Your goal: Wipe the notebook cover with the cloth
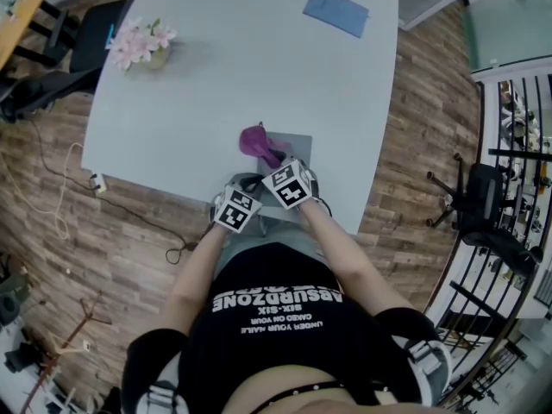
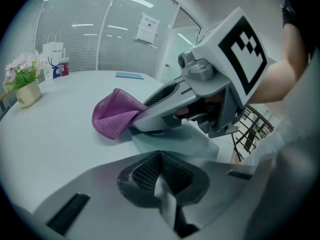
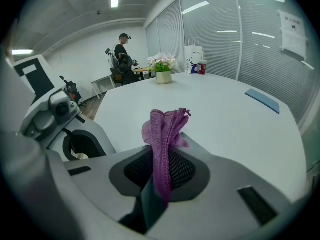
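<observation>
Pinching the purple cloth point(image 3: 165, 129) between its jaws, the right gripper point(image 3: 162, 170) has it bunched. Cloth looks soft and light, so I'd grip a folded wad, not a corner. Grey notebook point(image 1: 299, 145) lies flat at lower centre of the head view, under the cloth. It's thin and likely to slide, so pin its near edge. Left gripper point(image 2: 162, 184) jaws pressed together, nothing seen in them. Flower pot point(image 1: 157, 59), upper left, holds pink flowers point(image 1: 134, 41).

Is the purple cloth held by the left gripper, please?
No, the purple cloth is pinched between the jaws of the right gripper.
</observation>
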Tool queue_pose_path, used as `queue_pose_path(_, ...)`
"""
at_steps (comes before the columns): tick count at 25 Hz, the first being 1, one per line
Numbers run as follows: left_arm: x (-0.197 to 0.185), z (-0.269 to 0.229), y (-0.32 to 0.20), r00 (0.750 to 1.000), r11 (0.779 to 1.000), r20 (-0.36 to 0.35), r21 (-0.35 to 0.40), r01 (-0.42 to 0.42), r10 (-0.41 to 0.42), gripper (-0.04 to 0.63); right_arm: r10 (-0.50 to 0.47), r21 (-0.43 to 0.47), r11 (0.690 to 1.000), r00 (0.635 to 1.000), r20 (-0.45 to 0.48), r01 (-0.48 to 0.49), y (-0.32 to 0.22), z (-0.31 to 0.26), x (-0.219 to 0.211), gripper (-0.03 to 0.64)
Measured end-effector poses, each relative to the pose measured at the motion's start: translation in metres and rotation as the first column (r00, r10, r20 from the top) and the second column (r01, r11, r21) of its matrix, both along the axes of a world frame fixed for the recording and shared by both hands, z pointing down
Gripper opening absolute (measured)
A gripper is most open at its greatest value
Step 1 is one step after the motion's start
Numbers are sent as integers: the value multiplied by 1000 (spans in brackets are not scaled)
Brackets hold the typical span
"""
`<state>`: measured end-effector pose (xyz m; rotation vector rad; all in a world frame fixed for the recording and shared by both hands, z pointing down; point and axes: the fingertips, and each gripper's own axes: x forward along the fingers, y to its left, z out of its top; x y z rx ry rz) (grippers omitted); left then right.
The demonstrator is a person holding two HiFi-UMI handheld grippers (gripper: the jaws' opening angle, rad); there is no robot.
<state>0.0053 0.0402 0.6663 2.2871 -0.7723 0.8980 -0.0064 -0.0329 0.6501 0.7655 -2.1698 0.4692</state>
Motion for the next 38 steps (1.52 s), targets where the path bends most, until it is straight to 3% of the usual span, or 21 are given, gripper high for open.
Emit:
queue_pose_path(5,0,1,1,1000,1000,1,-2,0,0,15,14,-50,999,999,48,-12,10,1,2,77)
queue_pose_path(12,0,1,1,1000,999,15,38,-15,15,15,-51,-82,995,997,51,55,26,1,2,77)
queue_pose_path(24,0,3,1,999,999,30,46,-22,21,15,-197,-15,980,980,18,198,36,3,10,77)
queue_pose_path(38,-1,3,0,1000,998,30,55,-5,4,15,-100,-15,995,994,-32,100,31,4,68,75)
